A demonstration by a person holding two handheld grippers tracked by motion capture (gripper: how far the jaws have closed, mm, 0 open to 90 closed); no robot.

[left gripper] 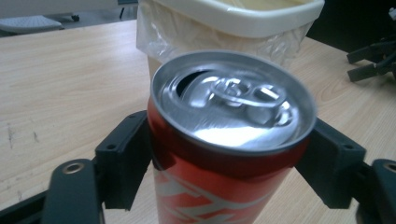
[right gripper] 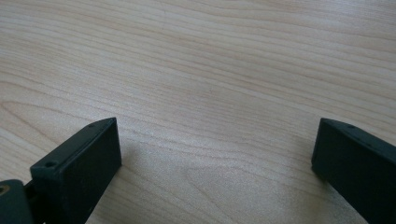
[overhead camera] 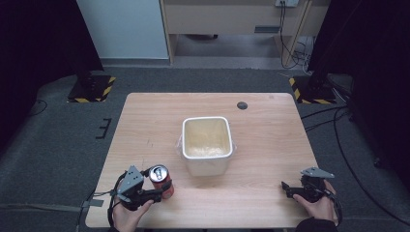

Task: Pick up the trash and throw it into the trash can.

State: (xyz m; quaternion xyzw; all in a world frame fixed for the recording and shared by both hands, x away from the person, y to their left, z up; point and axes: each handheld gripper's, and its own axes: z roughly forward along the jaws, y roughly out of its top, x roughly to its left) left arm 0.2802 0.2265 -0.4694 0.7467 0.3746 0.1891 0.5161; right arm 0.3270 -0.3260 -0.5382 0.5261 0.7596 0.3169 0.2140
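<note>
Left gripper (overhead camera: 162, 189) is clamping the red can (left gripper: 224, 140) beside the bin (overhead camera: 207, 145), drop's pending, right gripper (overhead camera: 286, 187) is idling wide open.

Left hand (overhead camera: 126, 216) enters from 6 o'clock at the lower left and holds the left gripper (overhead camera: 157, 189), which points toward 3 o'clock; its jaws press the sides of a can (left gripper: 224, 140), one on each flank. Right hand (overhead camera: 319, 205) sits at the lower right and holds the right gripper (overhead camera: 285, 187), which points toward 9 o'clock, low over the surface (right gripper: 210, 84), jaws spread wide with nothing between.
</note>
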